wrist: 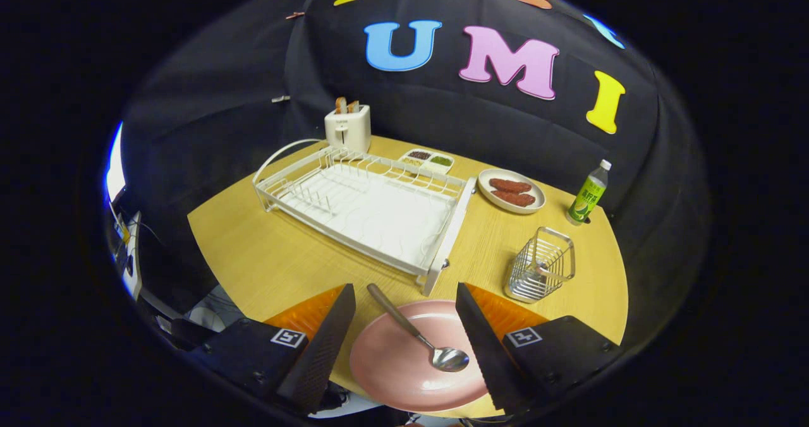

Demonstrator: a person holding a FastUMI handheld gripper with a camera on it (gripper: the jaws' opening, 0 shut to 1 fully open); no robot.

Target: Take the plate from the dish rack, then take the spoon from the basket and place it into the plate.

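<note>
Hand-held gripper released, fingers spread wide, holding nothing. Pink plate between fingers, bottom centre of frame; spoon lying in it. Dish rack beyond; wire basket right. Bottle label unreadable.

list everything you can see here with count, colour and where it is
plate: 1, pink, on the table between the fingers
spoon: 1, silver, lying in the plate, handle over its rim toward the rack
rack: 1, white, mid-table beyond the plate, no dishes in it
basket: 1, silver wire, on the table beside the rack
toaster: 1, white, bread in its slots, behind the rack
tray: 1, white, compartments with dark and green fillings, behind the rack
dish: 1, white, holding brown food, beyond the basket
bottle: 1, green, upright at the table edge past the dish
table: 1, light wood
gripper: 1, black fingers with orange behind them, open, either side of the plate, gripping nothing
</note>
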